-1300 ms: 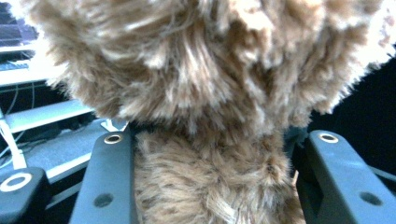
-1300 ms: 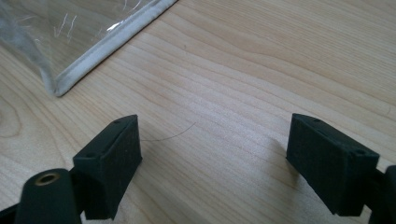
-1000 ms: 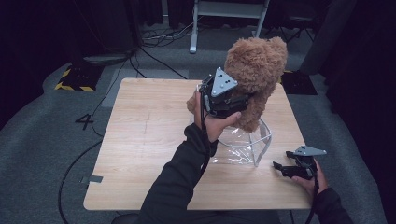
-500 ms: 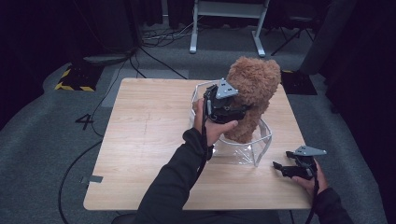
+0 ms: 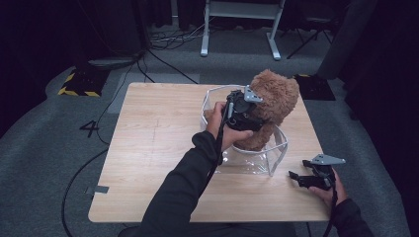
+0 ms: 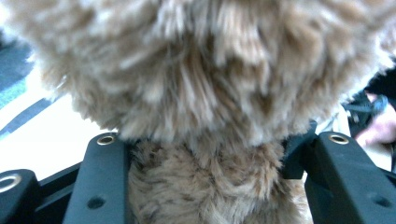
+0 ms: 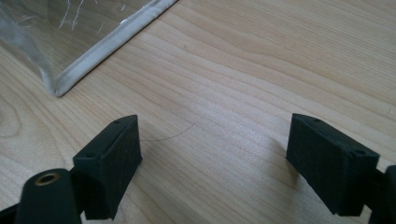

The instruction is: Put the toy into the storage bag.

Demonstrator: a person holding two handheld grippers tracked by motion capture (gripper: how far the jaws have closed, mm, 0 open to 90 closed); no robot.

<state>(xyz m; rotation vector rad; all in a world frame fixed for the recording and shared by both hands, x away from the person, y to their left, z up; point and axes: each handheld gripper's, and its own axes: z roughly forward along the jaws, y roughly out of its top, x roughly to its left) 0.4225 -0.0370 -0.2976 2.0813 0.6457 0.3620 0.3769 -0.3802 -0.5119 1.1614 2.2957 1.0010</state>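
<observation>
At the near right, the right gripper (image 5: 302,179) is idling on the table (image 5: 148,148), jaws spread and empty. Farther off, the left gripper (image 5: 257,114) is lowering one teddy bear (image 5: 274,96) into one clear container (image 5: 247,160); its jaws, just easing apart, are flanking the fur. Release and withdrawal remain.

Your left gripper (image 6: 210,186) has the brown teddy bear (image 6: 210,79) right up against its camera, the fur blurred by closeness. The two black jaws stand on either side of a narrower band of fur, probably the neck, and they have just been opening with that fur between them (whether the pads press on it is hard to tell). At left a pale wooden table (image 6: 51,140) shows; at right, a hand (image 6: 380,126) farther off.
</observation>
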